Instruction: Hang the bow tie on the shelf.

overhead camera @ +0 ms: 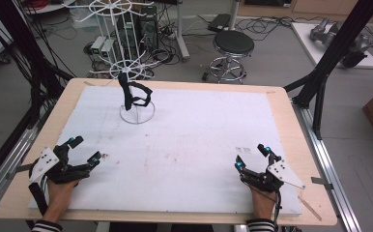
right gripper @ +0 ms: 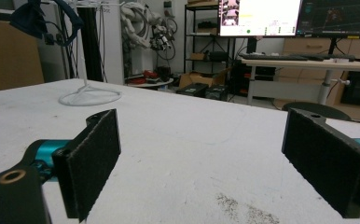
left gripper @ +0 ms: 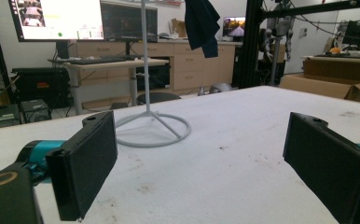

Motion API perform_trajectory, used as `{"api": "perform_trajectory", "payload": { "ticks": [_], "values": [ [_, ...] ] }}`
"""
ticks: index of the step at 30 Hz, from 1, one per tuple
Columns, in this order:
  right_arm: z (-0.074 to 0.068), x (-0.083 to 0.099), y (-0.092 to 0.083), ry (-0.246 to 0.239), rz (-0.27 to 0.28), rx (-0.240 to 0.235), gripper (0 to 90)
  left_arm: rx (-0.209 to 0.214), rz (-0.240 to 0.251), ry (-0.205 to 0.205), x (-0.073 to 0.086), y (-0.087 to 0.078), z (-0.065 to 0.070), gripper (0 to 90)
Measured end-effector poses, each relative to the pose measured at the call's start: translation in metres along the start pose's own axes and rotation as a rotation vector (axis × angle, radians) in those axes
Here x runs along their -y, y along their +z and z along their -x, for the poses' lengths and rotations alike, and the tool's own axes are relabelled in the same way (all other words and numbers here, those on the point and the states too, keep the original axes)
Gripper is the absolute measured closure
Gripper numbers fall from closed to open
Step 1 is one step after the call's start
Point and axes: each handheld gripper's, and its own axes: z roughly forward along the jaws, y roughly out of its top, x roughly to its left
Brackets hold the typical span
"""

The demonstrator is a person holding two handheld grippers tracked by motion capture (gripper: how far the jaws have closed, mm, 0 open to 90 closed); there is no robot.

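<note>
— What lay nearest the person?

— Two hands at the near edge of the worktop (overhead camera: 281, 104), each holding a tool. The left gripper (overhead camera: 84, 150) sat at the near left corner with its fingers (left gripper: 92, 163) spread wide and nothing between them; the left gripper view showed only the white sheet (overhead camera: 199, 140) in the gap. The right gripper (overhead camera: 252, 156) sat at the near right, well apart from the other, its fingers (right gripper: 96, 158) likewise spread and empty.

— And the surface between them?

— Bare white sheet, lightly stained (a dark smudge just beside the left gripper, faint marks toward the middle).

— Farther out?

— A white wire stand (overhead camera: 137, 108) stood upright on its ring base at the far left of the sheet, well away from both tools. A dark cloth (overhead camera: 126, 94) hung from it, off the sheet, with a dark strap looped beside it.

— Beyond the worktop?

— A round black stool (overhead camera: 233, 44), and a taller white wire rack (overhead camera: 121, 43) on the floor.
</note>
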Motion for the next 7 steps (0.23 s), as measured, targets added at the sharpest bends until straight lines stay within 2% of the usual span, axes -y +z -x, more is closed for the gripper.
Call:
{"api": "perform_trajectory", "payload": {
  "ticks": [7],
  "values": [
    [-0.0008, 0.0002, -0.0007, 0.009, 0.001, 0.000, 10.7, -0.017, -0.008, 0.011, 0.0001, 0.0006, 0.0013, 10.4]
  ]
}}
